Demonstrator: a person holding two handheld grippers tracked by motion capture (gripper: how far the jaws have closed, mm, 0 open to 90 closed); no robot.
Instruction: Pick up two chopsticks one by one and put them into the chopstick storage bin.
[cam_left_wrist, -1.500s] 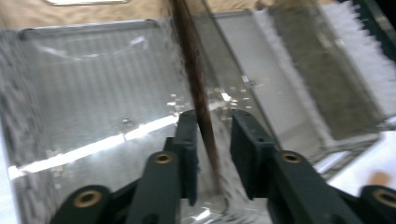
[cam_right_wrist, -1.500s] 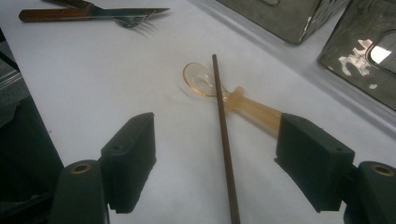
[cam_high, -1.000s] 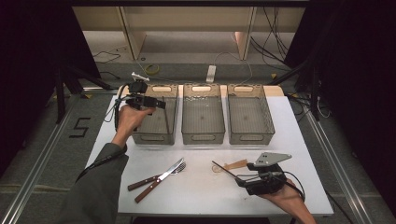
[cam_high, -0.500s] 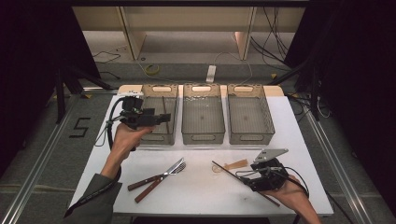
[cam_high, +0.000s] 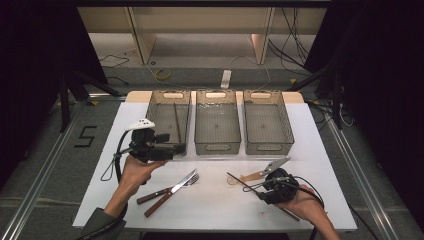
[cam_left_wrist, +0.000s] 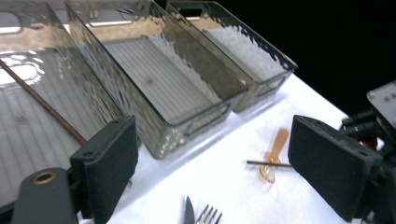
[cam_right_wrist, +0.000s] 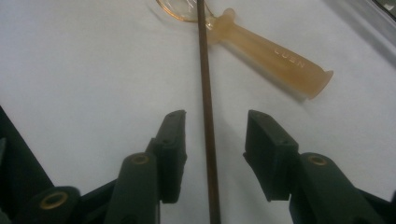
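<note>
Chopstick (cam_right_wrist: 206, 93) between right tongs (cam_right_wrist: 214, 140), untouched

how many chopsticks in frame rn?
2. One thin dark-brown wooden chopstick lies in the left clear plastic bin; the other lies on the white table, across the amber spoon, between the right gripper's jaws.

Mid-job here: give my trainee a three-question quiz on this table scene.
1. True or false: the right claw is already clamped on the chopstick.
2. Which bin holds a chopstick: A left, B middle, C right?
3. Fill in: the chopstick on the table lies across an amber ____.

Key
1. False: its jaws have just been closing, but gaps remain on both sides of the stick.
2. A, the left bin.
3. spoon.
</note>
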